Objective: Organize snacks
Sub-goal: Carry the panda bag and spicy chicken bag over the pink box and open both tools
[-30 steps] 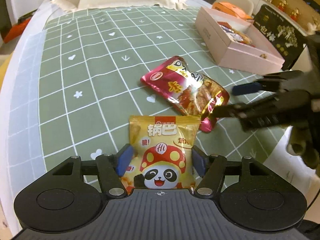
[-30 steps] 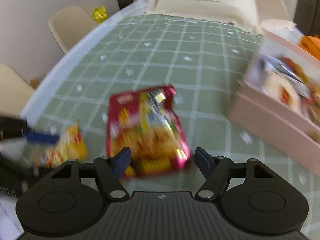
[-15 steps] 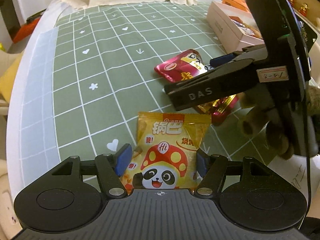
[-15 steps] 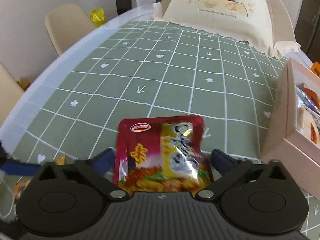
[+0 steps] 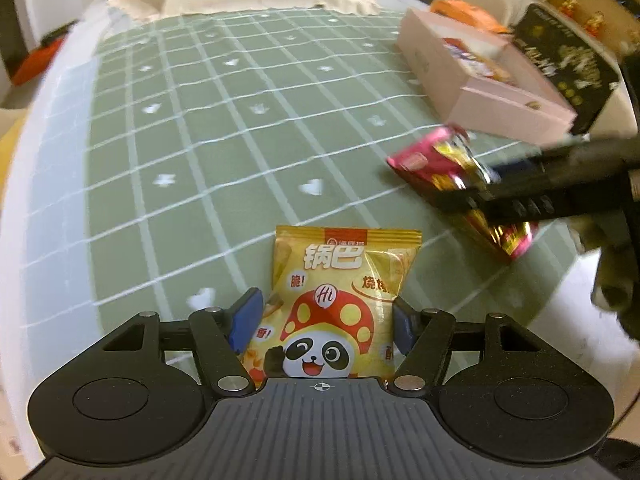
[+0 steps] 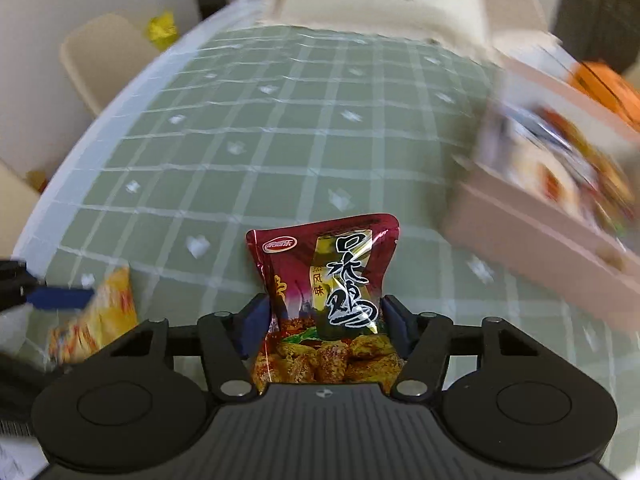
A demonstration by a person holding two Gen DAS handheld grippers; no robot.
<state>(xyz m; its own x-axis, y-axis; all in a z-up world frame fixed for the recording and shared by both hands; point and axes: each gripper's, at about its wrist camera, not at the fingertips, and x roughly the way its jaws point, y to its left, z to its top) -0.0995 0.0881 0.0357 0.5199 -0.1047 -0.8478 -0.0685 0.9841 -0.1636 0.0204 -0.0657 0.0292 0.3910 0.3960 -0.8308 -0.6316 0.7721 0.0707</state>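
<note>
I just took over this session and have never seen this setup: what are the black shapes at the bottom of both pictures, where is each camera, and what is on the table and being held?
There is no robot arm. A person holds a two-finger gripper in each hand, and a camera on each looks forward along its fingers, so the black shape low in each picture is the gripper itself. In the left view, the left gripper is shut on a yellow snack bag with a panda on it. In the right view, the right gripper is shut on a red snack bag. Both are over a green checked tablecloth. To the right stands an open pink box with snacks already inside. Both pictures are motion-blurred.
</note>
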